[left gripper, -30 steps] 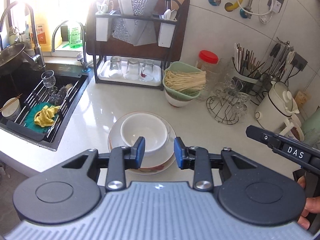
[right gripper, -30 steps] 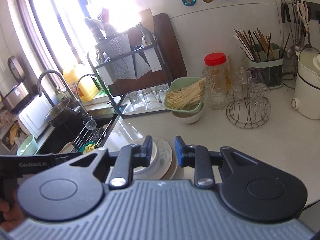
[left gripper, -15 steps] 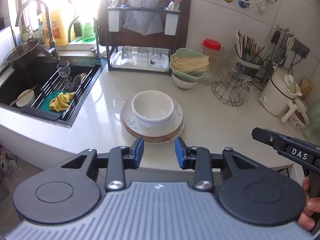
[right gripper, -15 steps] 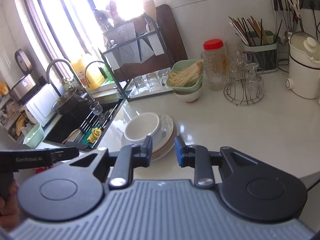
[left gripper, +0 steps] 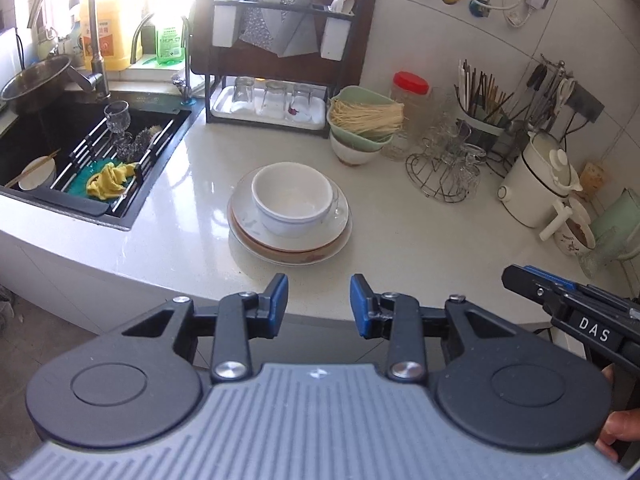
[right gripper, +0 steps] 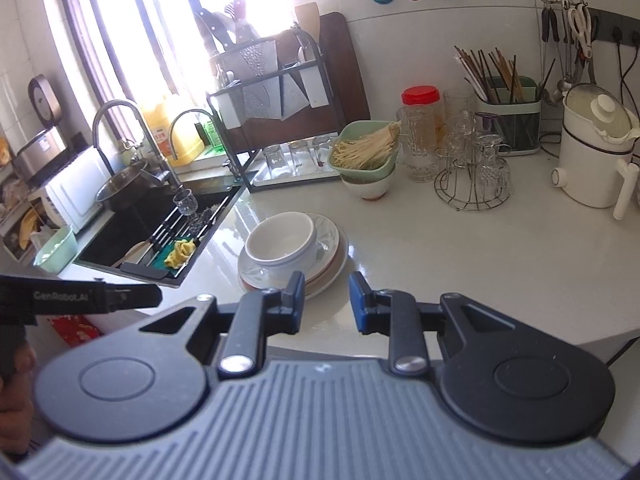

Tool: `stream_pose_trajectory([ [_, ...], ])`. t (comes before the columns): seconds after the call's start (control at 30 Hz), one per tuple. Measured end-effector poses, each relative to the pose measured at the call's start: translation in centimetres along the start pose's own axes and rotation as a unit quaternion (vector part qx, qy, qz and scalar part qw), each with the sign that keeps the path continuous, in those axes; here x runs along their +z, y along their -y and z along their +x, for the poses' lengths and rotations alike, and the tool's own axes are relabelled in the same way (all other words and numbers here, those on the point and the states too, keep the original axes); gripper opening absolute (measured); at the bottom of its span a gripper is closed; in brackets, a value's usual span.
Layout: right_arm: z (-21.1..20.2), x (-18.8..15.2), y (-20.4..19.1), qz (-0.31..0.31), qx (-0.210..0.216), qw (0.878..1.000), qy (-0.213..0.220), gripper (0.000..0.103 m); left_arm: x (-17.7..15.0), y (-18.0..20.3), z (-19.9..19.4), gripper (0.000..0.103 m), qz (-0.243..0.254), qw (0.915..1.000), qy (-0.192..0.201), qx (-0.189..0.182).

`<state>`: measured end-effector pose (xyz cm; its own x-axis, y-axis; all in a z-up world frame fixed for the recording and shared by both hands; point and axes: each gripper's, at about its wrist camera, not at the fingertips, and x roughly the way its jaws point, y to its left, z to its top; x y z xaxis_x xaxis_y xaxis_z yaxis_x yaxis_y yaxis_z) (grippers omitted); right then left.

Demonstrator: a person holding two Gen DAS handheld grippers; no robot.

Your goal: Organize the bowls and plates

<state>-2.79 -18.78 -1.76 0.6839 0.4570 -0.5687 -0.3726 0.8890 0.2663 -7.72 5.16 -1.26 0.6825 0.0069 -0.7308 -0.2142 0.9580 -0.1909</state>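
Left to right. Sink [left gripper: 48,200], far left: a small bowl [left gripper: 37,171] with chopsticks across it, a glass [left gripper: 117,114] standing on the rack, a yellow rag [left gripper: 110,182]. A steel pot [left gripper: 34,84] sits under the tap; I can't see what is in it.

Centre of the counter [left gripper: 420,232], the task's stack: a white bowl [left gripper: 294,200] upright in the middle of the plates [left gripper: 256,236] — a white one on top, at least one brown-rimmed one beneath. The bowl looks empty.

I judge these glazed ceramic: stiff, fairly heavy, slick, liable to chip if knocked. I'd pinch the bowl's rim, one finger inside and one out, and lift it straight off. The plates lie flat, so an edge needs tipping up first.

Behind, a tray [left gripper: 224,110] holds three glasses upside down. Right of it, a green bowl [left gripper: 362,136] of dry noodles rests on another bowl.

Left gripper [left gripper: 319,304]: jaws apart, nothing between, short of the stack above the counter's near edge. Right gripper [right gripper: 325,300]: likewise parted and empty, just short of the plates.
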Motion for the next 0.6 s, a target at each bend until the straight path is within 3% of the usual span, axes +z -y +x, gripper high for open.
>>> stream_pose_trajectory([
  [0.6, 0.1, -0.5, -1.7, -0.016, -0.027, 0.999, -0.014, 0.029, 0.4, -0.8, -0.7, 0.043, 0.011, 0.9999, 0.006, -0.008],
])
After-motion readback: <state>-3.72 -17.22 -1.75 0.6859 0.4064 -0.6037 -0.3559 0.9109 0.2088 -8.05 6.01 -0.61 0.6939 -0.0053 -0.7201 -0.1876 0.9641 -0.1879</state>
